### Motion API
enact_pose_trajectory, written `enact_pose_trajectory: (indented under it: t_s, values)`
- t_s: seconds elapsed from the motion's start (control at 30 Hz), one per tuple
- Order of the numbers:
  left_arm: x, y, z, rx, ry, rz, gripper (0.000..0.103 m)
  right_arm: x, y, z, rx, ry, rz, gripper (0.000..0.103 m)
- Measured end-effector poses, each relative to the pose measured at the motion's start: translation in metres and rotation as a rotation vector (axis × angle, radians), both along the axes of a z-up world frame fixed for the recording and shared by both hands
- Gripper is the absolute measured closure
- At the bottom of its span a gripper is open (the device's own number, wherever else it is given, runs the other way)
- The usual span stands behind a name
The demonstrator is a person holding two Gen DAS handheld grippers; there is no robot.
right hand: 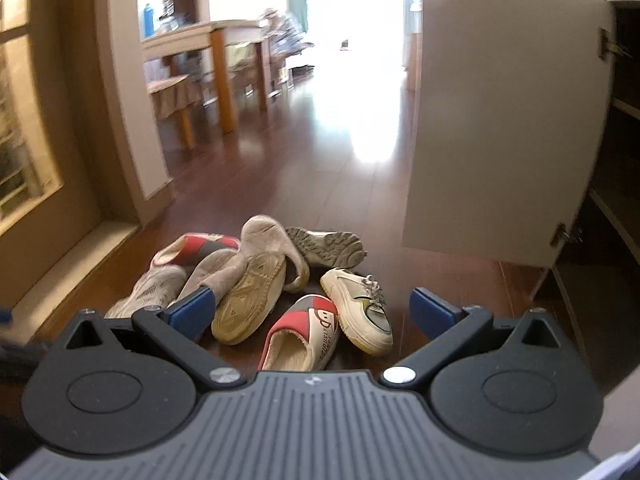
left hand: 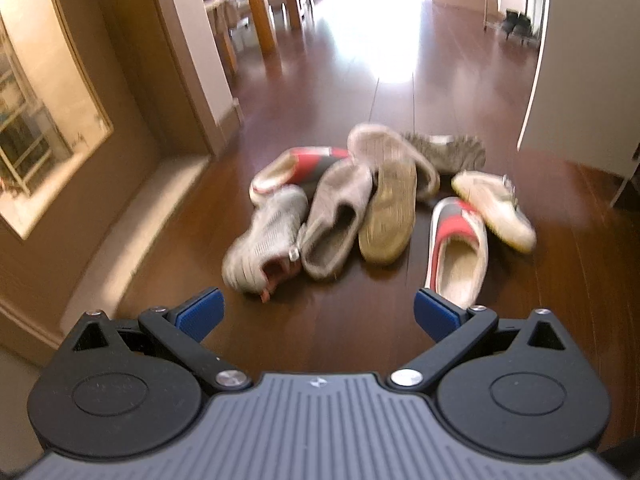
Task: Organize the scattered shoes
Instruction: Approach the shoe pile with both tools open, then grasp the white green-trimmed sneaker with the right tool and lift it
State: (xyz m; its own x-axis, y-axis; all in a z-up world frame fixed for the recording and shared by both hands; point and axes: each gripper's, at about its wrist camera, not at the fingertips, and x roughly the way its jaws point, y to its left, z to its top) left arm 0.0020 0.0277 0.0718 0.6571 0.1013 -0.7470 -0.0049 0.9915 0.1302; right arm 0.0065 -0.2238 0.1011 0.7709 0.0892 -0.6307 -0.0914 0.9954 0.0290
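The shoes lay in a jumbled heap on the floor, ahead of both sets of jaws and well apart from them — some on their sides, one sole-up, several overlapping. That was the scattered state the task names; nothing in view showed them paired or lined up.

Both grippers hung above the floor, aimed at the heap. The left gripper had its jaws spread wide, released, holding and touching nothing. Ahead of its right jaw, and nearest to it, lay a red slipper; ahead of its left jaw, a grey sneaker. The right gripper was likewise wide open and empty, with the same slipper between its jaws in the picture but lower and clear of the pads.

As a judgement, the step in hand was an approach to the pile. A pick would call for lowering one gripper over a single shoe at the heap's edge, jaws straddling its wall or heel, then closing — the slipper looked the freest. A cabinet door stood open to the right of the right jaws; whether the shoes belonged there could not be told.
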Motion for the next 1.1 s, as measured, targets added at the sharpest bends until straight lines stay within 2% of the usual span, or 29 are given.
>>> enact_pose_trajectory:
  t_s: [0.07,0.17,0.2,0.3,0.43,0.6,0.7,0.8,0.87,0.93,1.1]
  values:
    - [0.009,-0.003,0.012,0.01,0.005,-0.073,0.001,0.012,-0.009,0.002,-0.028,0.027,0.044,0.001]
    - [0.033,-0.015,0.014,0.051,0.053,-0.18,0.001,0.031,-0.028,-0.002,-0.082,0.041,0.074,0.001]
    - [0.043,-0.02,0.011,0.073,0.073,-0.211,0.001,0.037,-0.035,-0.006,-0.095,0.04,0.067,0.001]
    - [0.07,-0.034,-0.012,0.062,0.124,-0.25,0.001,0.053,-0.054,-0.025,-0.078,0.044,0.03,0.001]
    - [0.105,-0.053,-0.043,0.042,0.191,-0.3,0.001,0.07,-0.073,-0.065,0.012,0.062,-0.017,0.001]
    - [0.149,-0.077,-0.082,0.017,0.276,-0.362,0.001,0.102,-0.081,-0.142,0.075,0.169,-0.05,0.001]
    - [0.175,-0.091,-0.106,0.002,0.326,-0.399,0.001,0.123,-0.086,-0.175,0.107,0.227,-0.065,0.001]
    - [0.181,-0.104,-0.14,-0.031,0.371,-0.459,0.001,0.146,-0.091,-0.206,0.137,0.275,-0.069,0.002]
    - [0.181,-0.11,-0.156,-0.042,0.375,-0.483,0.001,0.164,-0.095,-0.226,0.166,0.298,-0.055,0.003]
    - [0.185,-0.116,-0.168,-0.02,0.365,-0.5,0.001,0.178,-0.098,-0.241,0.188,0.31,-0.045,0.004]
    - [0.198,-0.119,-0.179,0.026,0.321,-0.491,0.001,0.215,-0.099,-0.271,0.219,0.337,-0.031,0.006]
